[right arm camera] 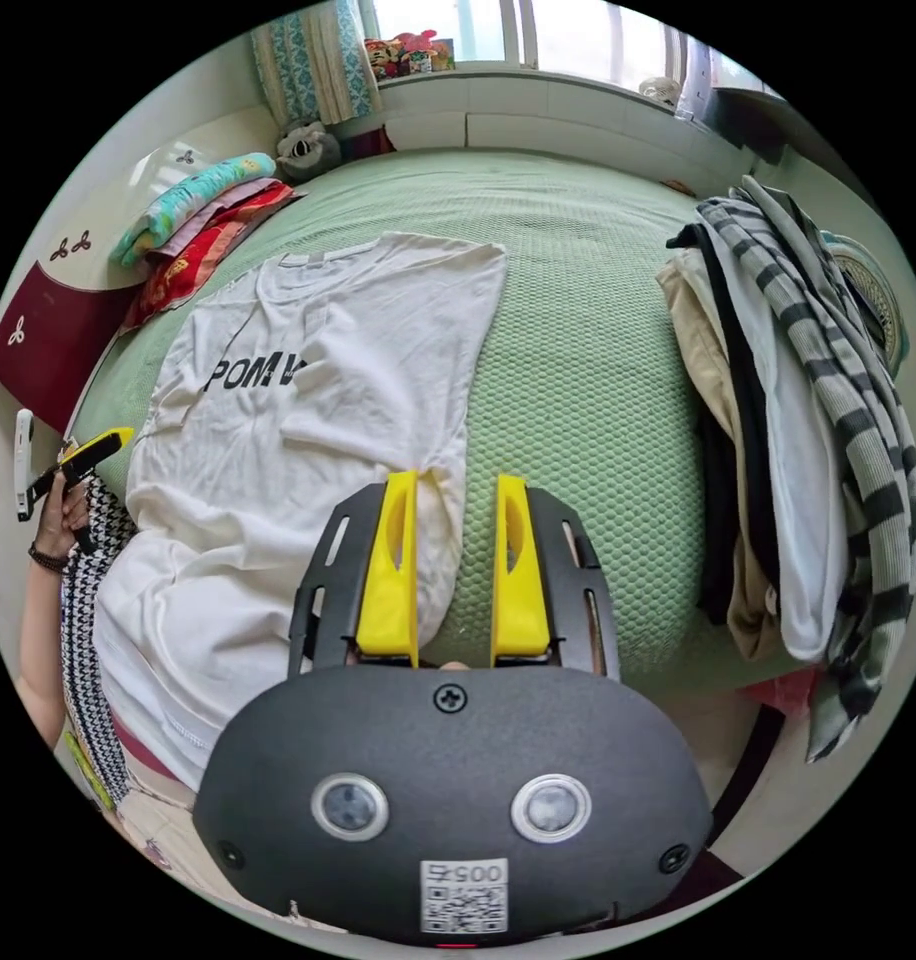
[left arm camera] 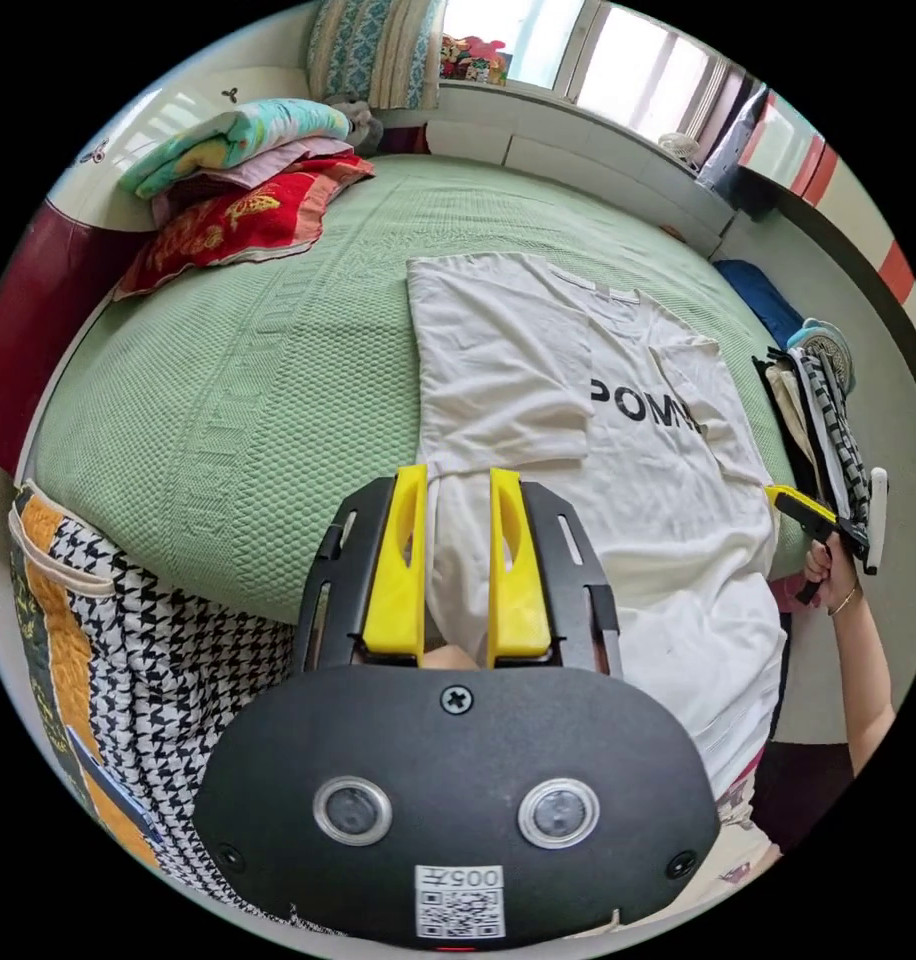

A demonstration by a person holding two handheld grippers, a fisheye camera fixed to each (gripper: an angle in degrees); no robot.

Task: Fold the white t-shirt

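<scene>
the white t-shirt (left arm camera: 618,470) lies flat on the green bedspread (left arm camera: 278,400), its hem hanging over the near edge of the bed. black letters run across its chest; a folded-in side panel and a sleeve cover both ends, so the word cannot be read whole. one long side is already folded over the front.

in the left gripper view the left gripper (left arm camera: 456,480) has its yellow jaws apart above the shirt's folded edge, gripping nothing. in the right gripper view the right gripper (right arm camera: 456,485) also has its jaws spread, one over the shirt's edge and one over bare bedspread.

a pile of folded bedding (left arm camera: 238,190) sits at the far corner by the headboard. a heap of clothes (right arm camera: 788,440), one of them striped, lies beside the shirt. a houndstooth cloth (left arm camera: 168,660) hangs at the bed's near edge.
</scene>
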